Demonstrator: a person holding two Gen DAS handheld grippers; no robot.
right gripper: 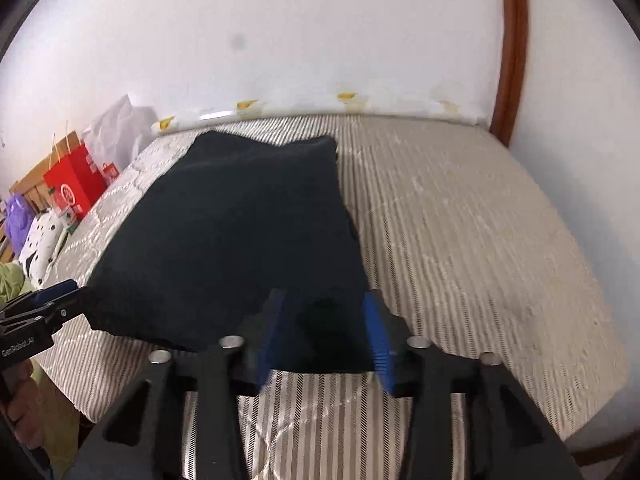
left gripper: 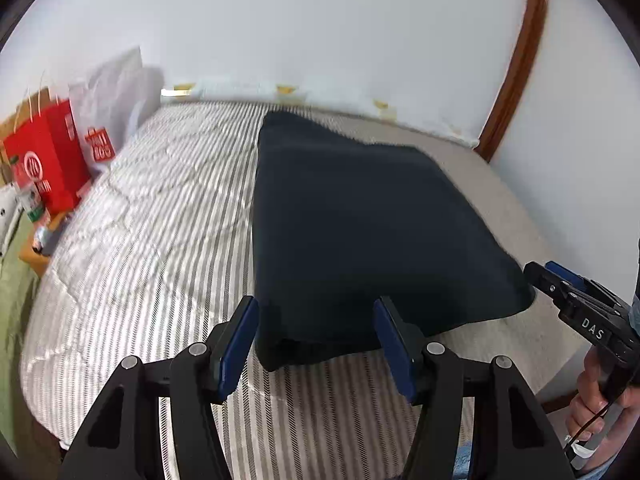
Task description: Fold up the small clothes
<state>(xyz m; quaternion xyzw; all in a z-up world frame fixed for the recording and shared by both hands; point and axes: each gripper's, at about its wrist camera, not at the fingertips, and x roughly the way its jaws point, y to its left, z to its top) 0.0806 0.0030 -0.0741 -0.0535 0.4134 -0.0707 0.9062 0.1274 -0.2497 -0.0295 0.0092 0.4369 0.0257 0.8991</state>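
A dark navy garment (left gripper: 360,224) lies folded flat on the striped bedspread (left gripper: 160,232); it also shows in the right wrist view (right gripper: 240,240). My left gripper (left gripper: 316,320) is open, its blue pads either side of the garment's near left corner. My right gripper (right gripper: 326,328) is open around the garment's near right corner. In the left wrist view the right gripper (left gripper: 538,274) sits at the garment's right corner. In the right wrist view the left gripper (right gripper: 74,292) sits at its left corner.
Red shopping bags (left gripper: 48,164) and a white plastic bag (left gripper: 116,92) stand at the bed's left side. A white wall (left gripper: 320,20) runs behind the bed, with a wooden frame (left gripper: 516,60) at right. Striped bedspread (right gripper: 460,220) extends to the garment's right.
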